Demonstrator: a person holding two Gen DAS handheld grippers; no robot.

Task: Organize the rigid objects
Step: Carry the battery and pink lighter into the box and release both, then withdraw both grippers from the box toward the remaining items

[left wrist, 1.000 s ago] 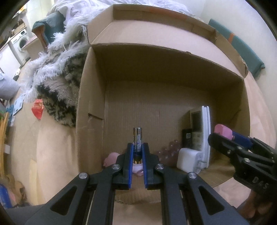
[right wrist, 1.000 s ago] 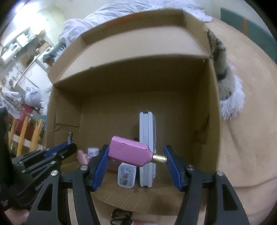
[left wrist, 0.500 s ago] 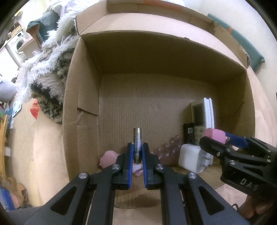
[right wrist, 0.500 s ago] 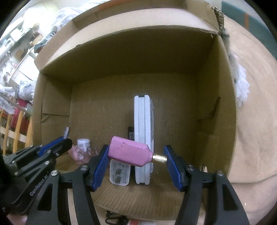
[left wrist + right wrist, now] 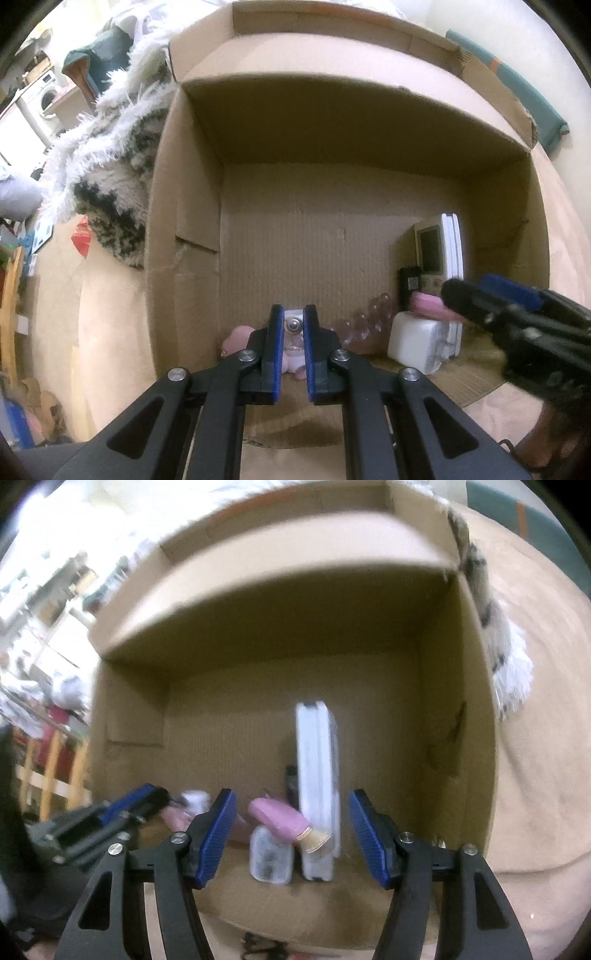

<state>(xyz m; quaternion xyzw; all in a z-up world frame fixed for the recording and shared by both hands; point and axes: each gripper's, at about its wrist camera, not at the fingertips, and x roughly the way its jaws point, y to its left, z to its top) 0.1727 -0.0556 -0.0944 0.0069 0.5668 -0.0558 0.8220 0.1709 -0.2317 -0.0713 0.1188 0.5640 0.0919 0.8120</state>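
Where pink bottle (image 5: 281, 819) lies, cardboard box (image 5: 454, 738)

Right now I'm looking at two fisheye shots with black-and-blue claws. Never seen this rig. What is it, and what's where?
There is no robot. A person holds a pair of tongs in each hand, and each pair has a camera looking forward along its two fingers. One picture comes from the left hand, the other from the right.

Both look into a cardboard box lying on its side. Inside are a white case standing upright, a white adapter, some clear beads and a pink toy.

The left tongs are closed on a small metal cylinder seen end-on, probably a battery. The right tongs are wide open. A pink bottle lies loose between them, resting on the adapter with its gold cap by the case.
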